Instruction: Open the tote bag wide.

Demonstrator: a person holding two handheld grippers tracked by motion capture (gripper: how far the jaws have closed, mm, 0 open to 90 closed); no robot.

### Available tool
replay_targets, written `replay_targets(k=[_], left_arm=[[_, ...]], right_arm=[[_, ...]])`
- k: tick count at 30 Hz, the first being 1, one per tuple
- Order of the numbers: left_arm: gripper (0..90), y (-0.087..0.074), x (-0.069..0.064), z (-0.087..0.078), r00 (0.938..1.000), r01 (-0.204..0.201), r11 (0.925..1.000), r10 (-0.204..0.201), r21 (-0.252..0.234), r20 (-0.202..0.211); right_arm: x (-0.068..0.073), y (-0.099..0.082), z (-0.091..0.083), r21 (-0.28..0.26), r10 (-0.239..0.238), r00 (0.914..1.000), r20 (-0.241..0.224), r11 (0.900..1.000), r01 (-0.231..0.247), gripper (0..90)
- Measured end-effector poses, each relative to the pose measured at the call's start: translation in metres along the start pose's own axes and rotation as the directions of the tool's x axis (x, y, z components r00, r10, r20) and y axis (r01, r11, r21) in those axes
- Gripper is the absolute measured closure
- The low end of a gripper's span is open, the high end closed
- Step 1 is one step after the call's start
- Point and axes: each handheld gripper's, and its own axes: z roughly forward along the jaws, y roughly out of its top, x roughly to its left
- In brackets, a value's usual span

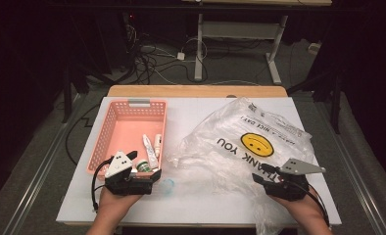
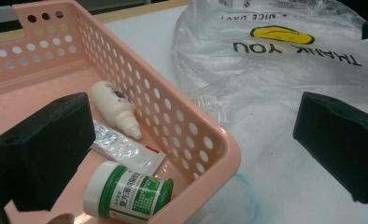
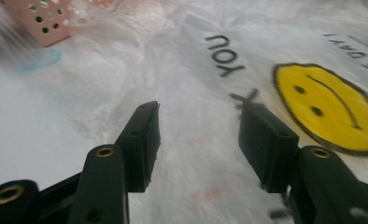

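A pink perforated basket [image 1: 113, 128] stands on the table's left half. In its near right corner lie a white jar with a green label [image 2: 126, 191], a small white dropper bottle [image 2: 114, 105] and a flat tube [image 2: 126, 149]. My left gripper [image 1: 144, 165] hovers at that corner, open wide, its jaws either side of the basket's rim [image 2: 219, 149]. A crumpled clear plastic bag [image 1: 250, 142] printed with a yellow smiley and "THANK YOU" covers the right half. My right gripper [image 1: 264, 175] is low over the bag's near edge [image 3: 198, 112], jaws apart with nothing between them.
A white sheet [image 1: 181, 205] covers the table, with a wooden strip [image 1: 196, 91] along the far edge. A faint blue ring [image 1: 167, 186] is drawn on the sheet between basket and bag. Cables and a desk frame [image 1: 199, 49] lie on the floor beyond.
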Motion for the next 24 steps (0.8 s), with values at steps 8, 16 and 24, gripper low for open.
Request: replay_targets(k=[8, 16, 24], left_arm=[[0.0, 0.000, -0.001, 0.001, 1.0000, -0.002, 1.0000, 0.002, 0.002, 0.006], [0.0, 0.002, -0.012, 0.001, 0.9994, -0.025, 0.9997, 0.025, -0.007, 0.023], [0.0, 0.002, -0.011, 0.001, 0.9996, -0.017, 0.9998, 0.017, -0.006, 0.024]], right_arm=[[0.012, 0.026, 0.034, 0.023, -0.054, 0.9972, -0.053, 0.9982, 0.055, 54.7], [0.019, 0.016, 0.062, 0.110, -0.095, 0.9889, -0.114, 0.9882, 0.107, 45.8], [0.027, 0.009, 0.067, 0.157, -0.118, 0.9832, -0.139, 0.9777, 0.140, 28.5]])
